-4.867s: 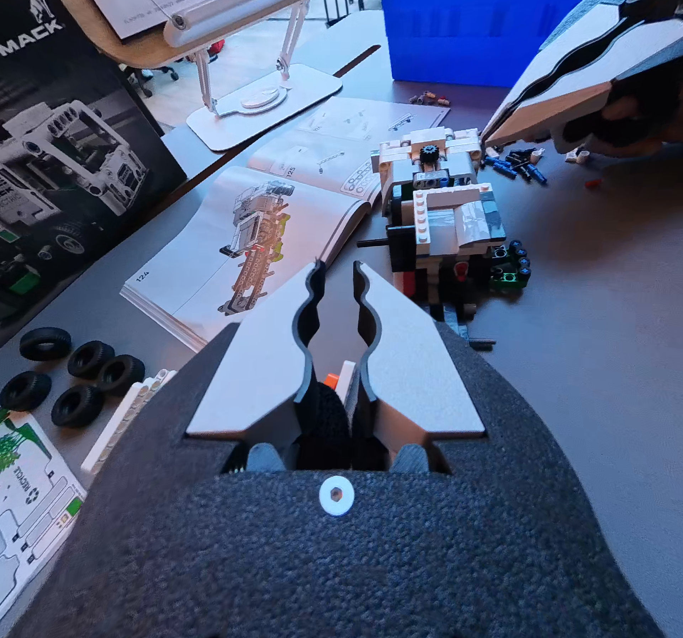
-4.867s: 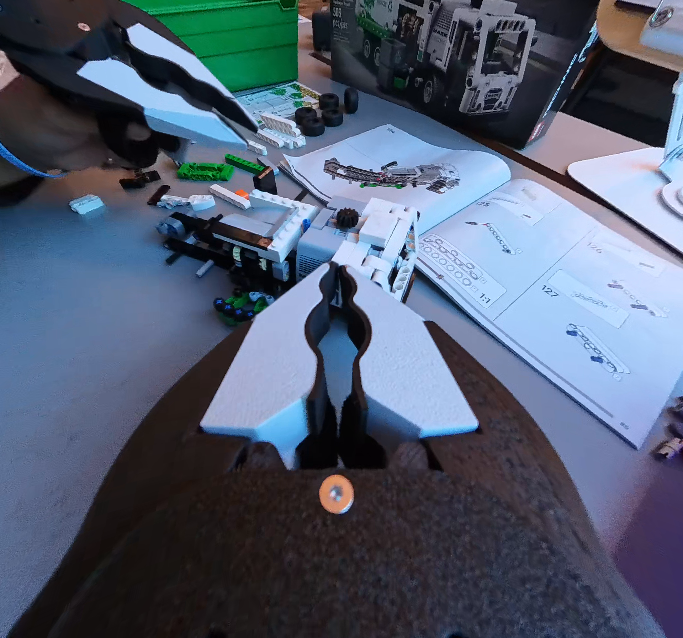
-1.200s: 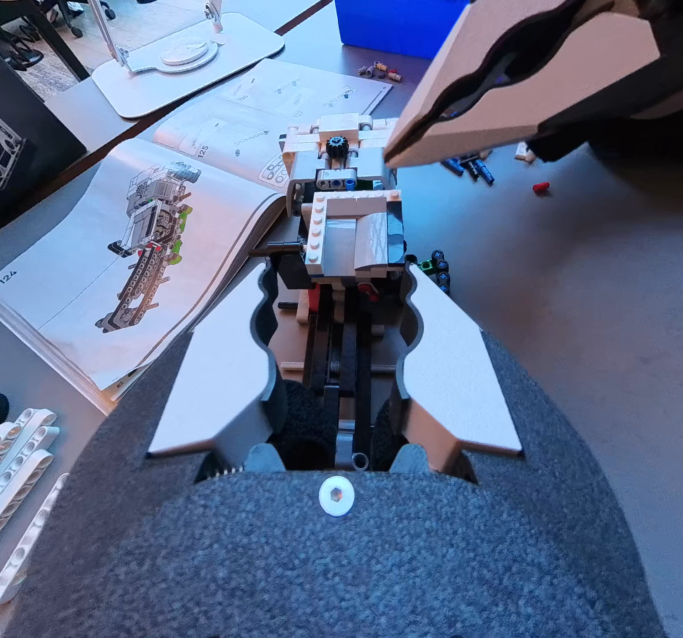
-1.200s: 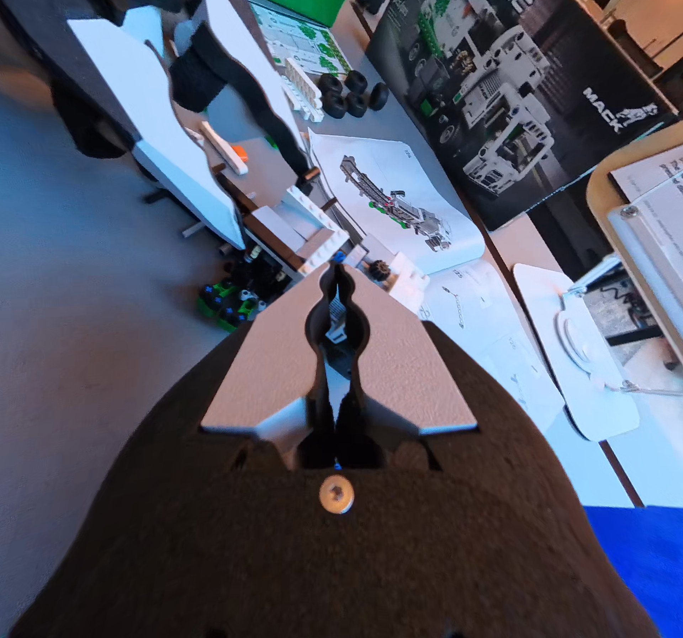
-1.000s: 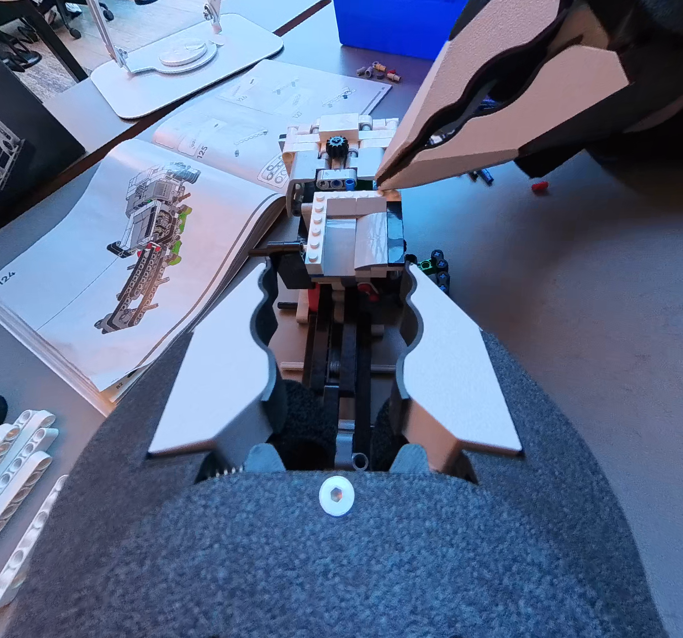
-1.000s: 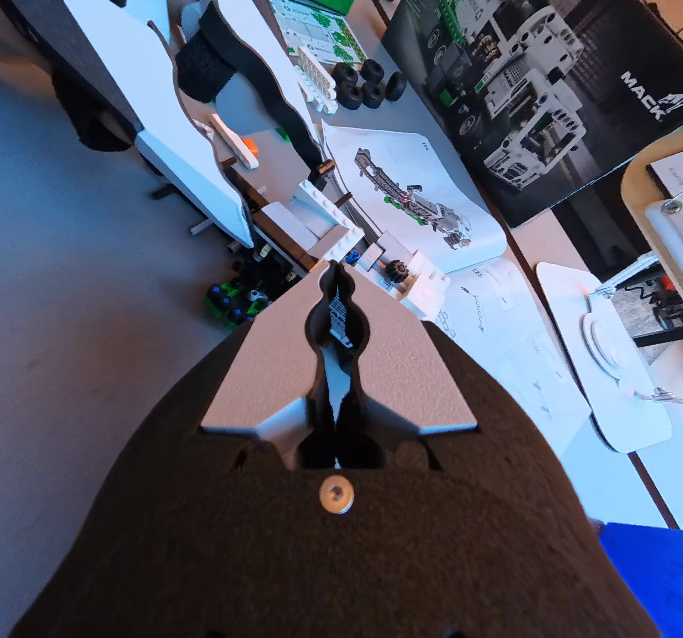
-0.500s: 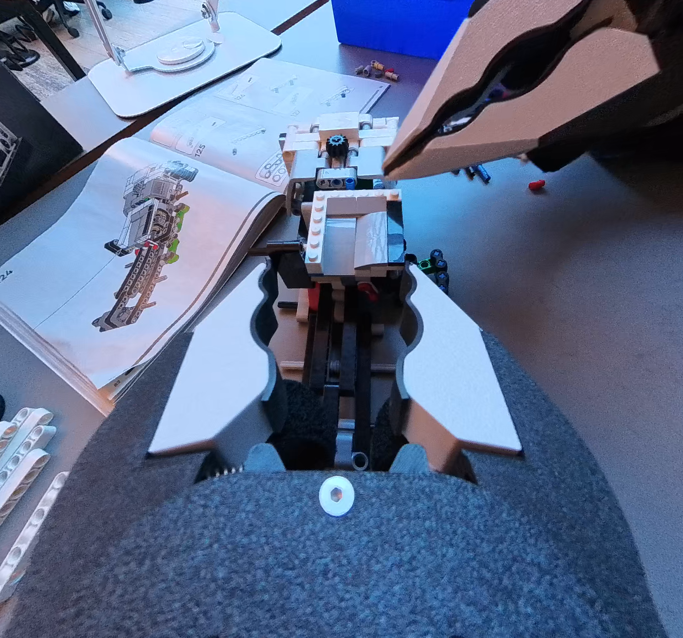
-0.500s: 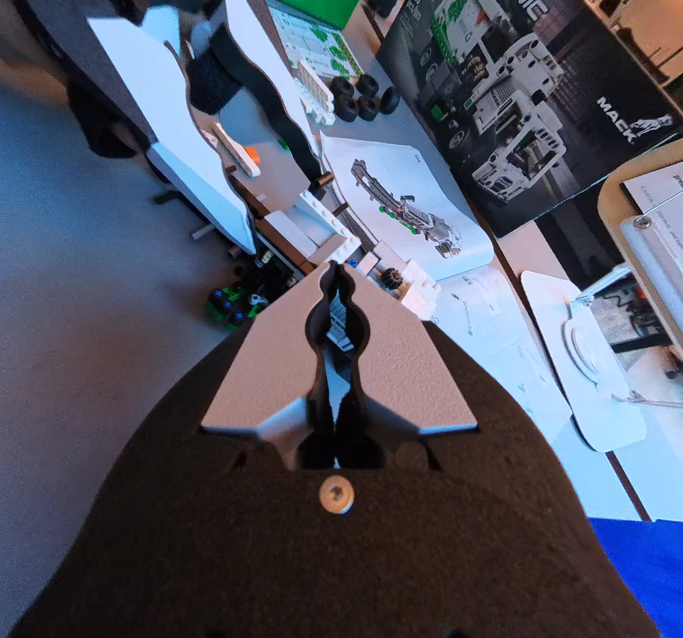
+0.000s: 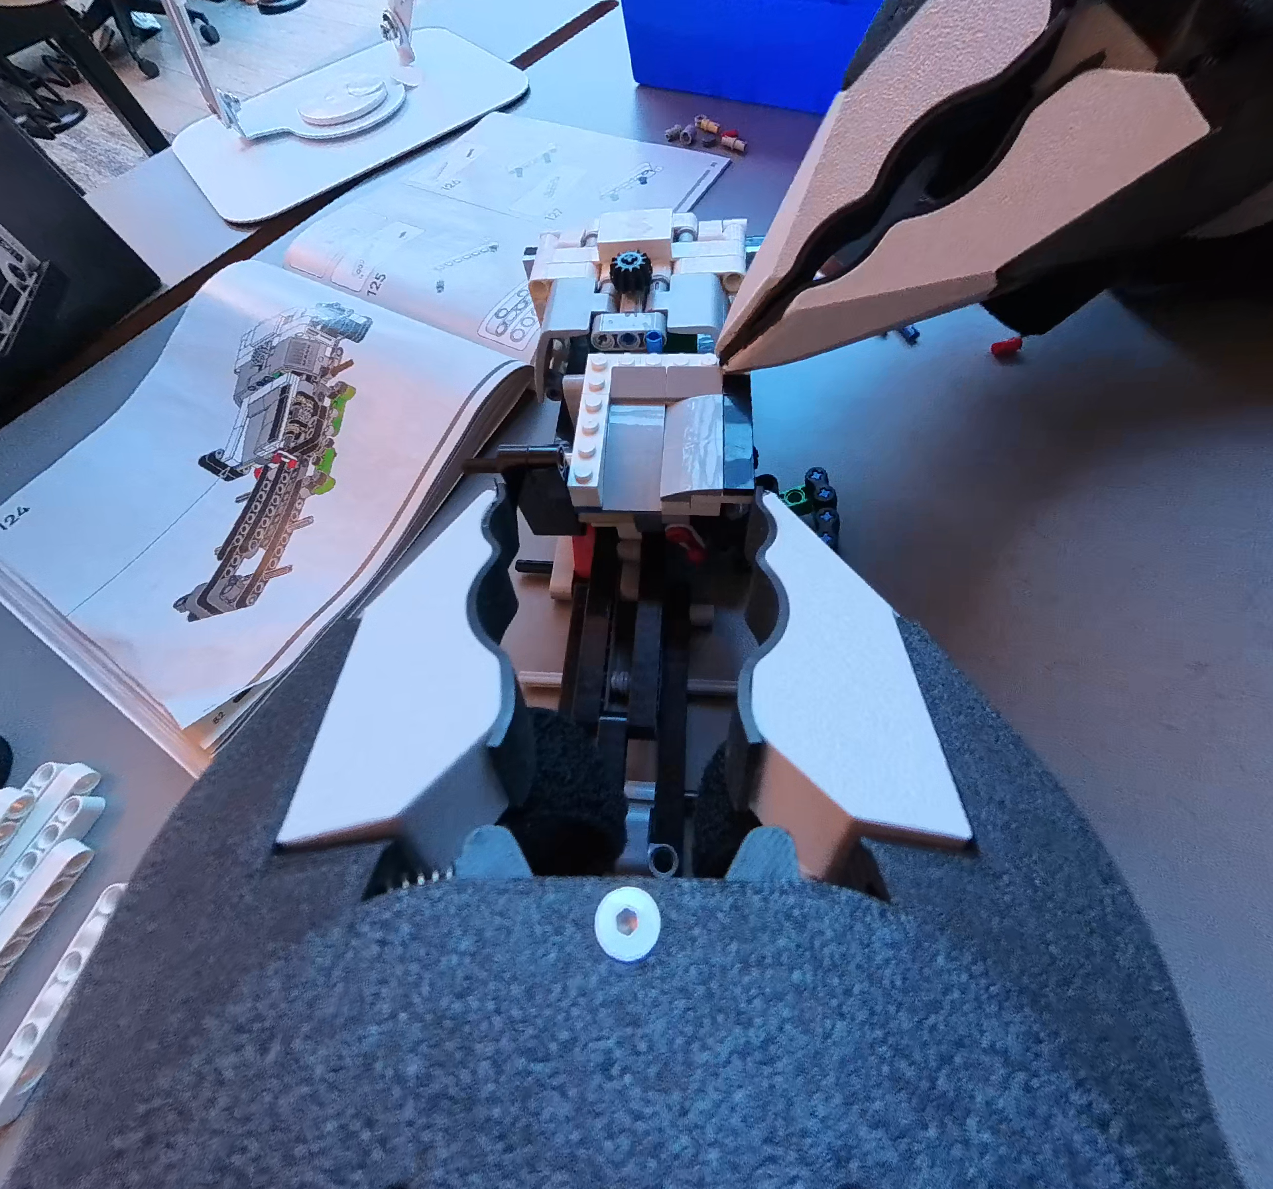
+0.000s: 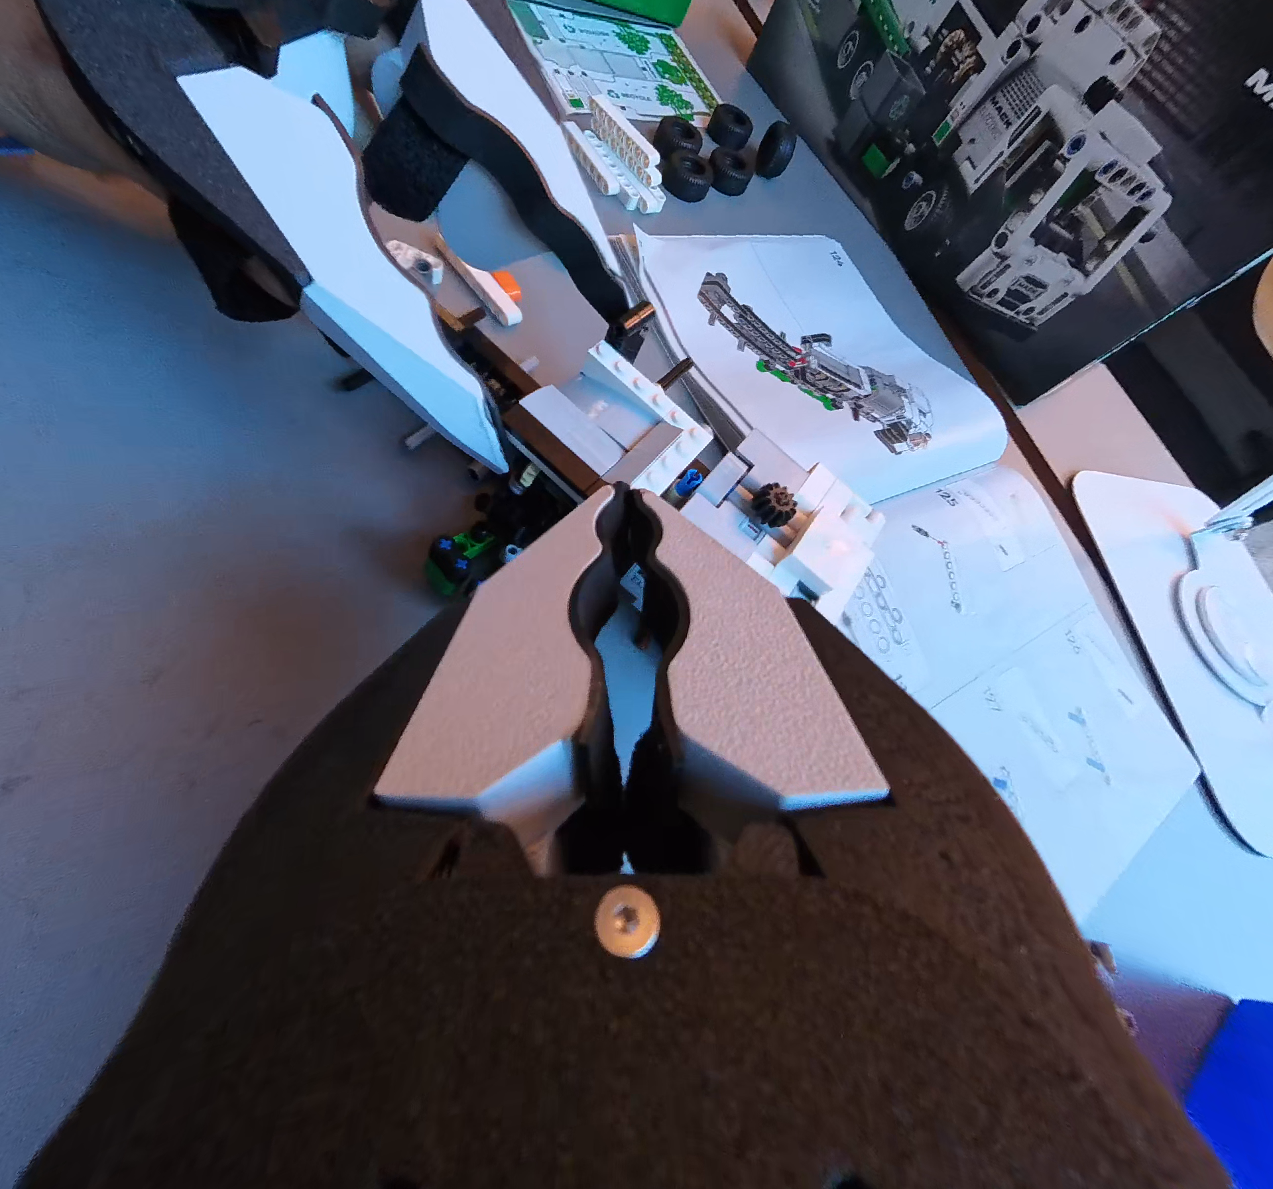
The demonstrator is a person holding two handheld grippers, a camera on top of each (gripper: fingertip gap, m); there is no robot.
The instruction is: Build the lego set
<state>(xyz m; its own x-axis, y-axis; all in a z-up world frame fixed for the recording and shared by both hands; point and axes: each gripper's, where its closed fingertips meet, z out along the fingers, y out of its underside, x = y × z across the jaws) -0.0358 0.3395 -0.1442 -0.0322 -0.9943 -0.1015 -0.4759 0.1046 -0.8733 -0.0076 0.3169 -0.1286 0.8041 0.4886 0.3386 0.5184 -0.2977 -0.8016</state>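
Observation:
The part-built lego truck [image 9: 651, 440] lies on the grey table, with white and grey plates on top, a black chassis and a black gear [image 9: 628, 263] at its far end. My left gripper [image 9: 628, 509] straddles the chassis, with its fingertips pressed against both sides of the cab block. My right gripper [image 9: 723, 360] is shut, and its tips touch the far right corner of the white top plate. In the right wrist view my right gripper [image 10: 623, 491] points at that same corner of the truck [image 10: 620, 426], and the left gripper [image 10: 551, 385] shows behind it.
An open instruction booklet [image 9: 275, 440] lies left of the truck. A blue bin [image 9: 744, 6] and a white stand base [image 9: 344, 116] are behind it. White beams [image 9: 41, 839], black tyres [image 10: 716, 150], a green-black piece [image 9: 813, 502], a red pin [image 9: 1004, 347] and the set's box [image 10: 999, 88] are around. Spacing between my two grippers at the tips: around 5 cm. The red pin [image 9: 1004, 347] is about equally far from each gripper, around 15 cm.
My left gripper, nearly shut and off the truck 4.9 s ago, now clamps it. My right gripper touched the plate corner, lifted half a second ago, and is down on it again.

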